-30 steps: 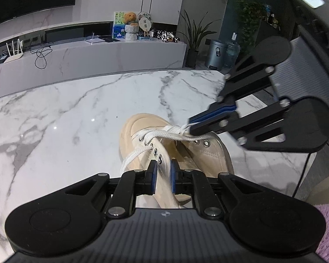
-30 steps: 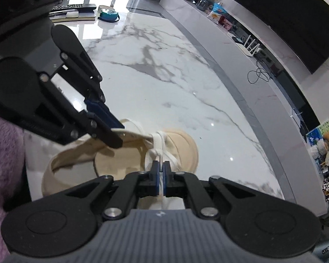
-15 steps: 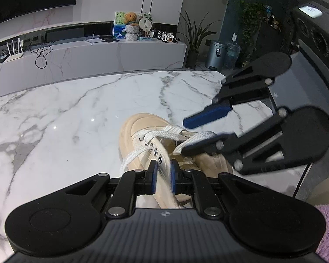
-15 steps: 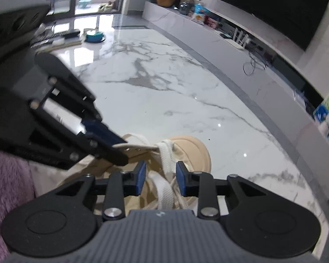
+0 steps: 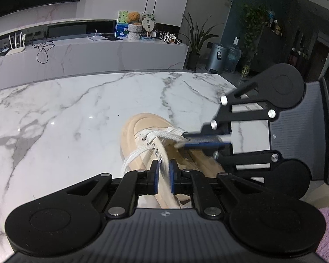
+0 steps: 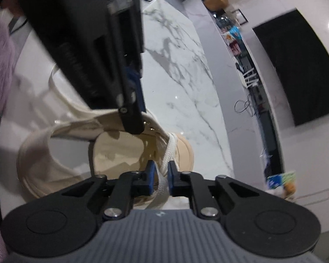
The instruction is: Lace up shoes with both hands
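Observation:
A beige high-top shoe (image 5: 140,127) stands on the marble table (image 5: 65,120), toe pointing away; it also shows in the right wrist view (image 6: 184,151). A white lace (image 5: 162,134) crosses its lowest eyelets. My left gripper (image 5: 164,175) is shut on the shoe's left eyelet flap (image 5: 164,160). My right gripper (image 6: 159,175) has its jaws slightly apart with a strand of the white lace (image 6: 164,175) running between them; in the left wrist view it (image 5: 184,140) reaches in from the right, nearly closed at the lace crossing.
A long marble console (image 5: 87,52) with a router, cables and ornaments runs behind the table. A bin (image 5: 217,58) and potted plants stand at the back right. A purple fuzzy sleeve (image 6: 0,54) is at the left edge.
My right gripper let go of the lace and opened, then swung back low over the shoe and narrowed around a lace strand. My left gripper kept its hold on the eyelet flap.

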{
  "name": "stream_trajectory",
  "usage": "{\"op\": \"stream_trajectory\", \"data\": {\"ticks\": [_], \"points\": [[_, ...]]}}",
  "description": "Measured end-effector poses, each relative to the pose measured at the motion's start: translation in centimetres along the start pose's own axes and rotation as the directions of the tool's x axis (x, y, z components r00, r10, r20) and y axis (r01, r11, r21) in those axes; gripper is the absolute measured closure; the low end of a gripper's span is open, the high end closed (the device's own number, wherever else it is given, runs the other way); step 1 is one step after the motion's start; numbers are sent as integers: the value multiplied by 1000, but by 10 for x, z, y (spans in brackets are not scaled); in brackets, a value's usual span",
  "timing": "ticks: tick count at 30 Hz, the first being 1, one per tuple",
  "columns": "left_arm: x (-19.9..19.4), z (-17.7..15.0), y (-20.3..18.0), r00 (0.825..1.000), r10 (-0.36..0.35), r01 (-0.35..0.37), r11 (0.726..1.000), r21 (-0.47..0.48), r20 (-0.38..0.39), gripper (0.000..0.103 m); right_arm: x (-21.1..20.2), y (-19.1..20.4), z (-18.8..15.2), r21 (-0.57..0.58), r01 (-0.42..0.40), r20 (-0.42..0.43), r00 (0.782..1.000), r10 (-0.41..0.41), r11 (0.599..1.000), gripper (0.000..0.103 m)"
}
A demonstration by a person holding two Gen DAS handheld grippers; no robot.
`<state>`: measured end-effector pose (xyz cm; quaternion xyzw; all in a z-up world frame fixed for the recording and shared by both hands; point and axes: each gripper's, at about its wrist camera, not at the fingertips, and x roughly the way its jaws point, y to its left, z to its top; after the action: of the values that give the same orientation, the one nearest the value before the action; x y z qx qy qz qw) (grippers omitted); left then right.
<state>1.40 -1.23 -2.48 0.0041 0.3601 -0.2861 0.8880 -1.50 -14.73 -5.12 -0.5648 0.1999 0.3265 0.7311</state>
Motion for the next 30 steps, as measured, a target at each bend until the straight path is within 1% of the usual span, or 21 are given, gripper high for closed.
{"op": "stream_trajectory", "data": {"ticks": [2,5,9,13,30], "points": [[0,0,3,1000,-15,15,1000,-19,2,96,-1,2,0,-13,2,-1,1000,-2,1000,101],[-3,-1,7,1000,-28,28,999,-41,2,97,-8,0,0,8,4,35,999,-4,1000,102],[-3,-3,14,999,-44,44,996,-74,1,97,-21,-6,0,74,-7,100,995,0,997,102],[-3,-3,15,999,-47,47,995,-83,0,97,-27,-9,1,104,-27,132,991,13,994,102],[-1,-3,15,999,-44,43,996,-77,-6,97,-29,-4,7,116,-69,160,986,50,991,102]]}}
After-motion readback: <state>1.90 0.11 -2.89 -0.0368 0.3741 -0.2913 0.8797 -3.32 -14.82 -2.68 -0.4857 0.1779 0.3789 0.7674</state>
